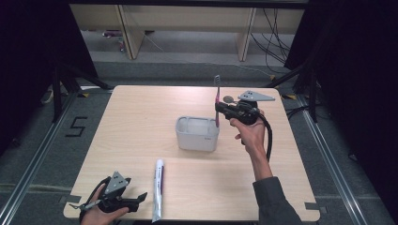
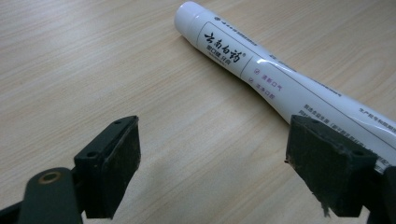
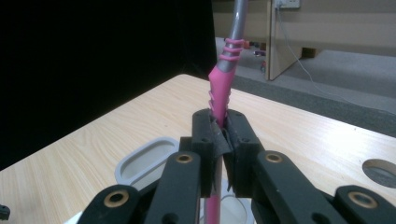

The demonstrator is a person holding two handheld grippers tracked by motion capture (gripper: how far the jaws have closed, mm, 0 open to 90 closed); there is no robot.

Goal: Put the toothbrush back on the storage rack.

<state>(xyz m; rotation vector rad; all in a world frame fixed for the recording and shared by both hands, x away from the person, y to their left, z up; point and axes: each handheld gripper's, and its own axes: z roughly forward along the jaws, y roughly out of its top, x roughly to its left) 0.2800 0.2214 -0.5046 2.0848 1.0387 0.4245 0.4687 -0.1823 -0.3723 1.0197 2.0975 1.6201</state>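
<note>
Holding a pink-and-grey toothbrush (image 1: 217, 96) upright, the right tool (image 1: 218, 108) has its jaws pinched on the pink handle, bristle head up. The brush's long axis runs near vertical, and its lower end hangs at the far right rim of the grey holder (image 1: 197, 134), which stands mid-counter (image 1: 141, 122) just below and to the left of that tool. So the coming move turns on a short drop straight down, handle first, into the cup's mouth.

In the right gripper view the jaws hide the handle's lower end, so I cannot tell whether it is over the opening or already inside.

Near the front edge, the left tool (image 1: 141, 197) rests spread, just beside the toothpaste tube (image 1: 158, 187), which lies lengthwise front to back.
</note>
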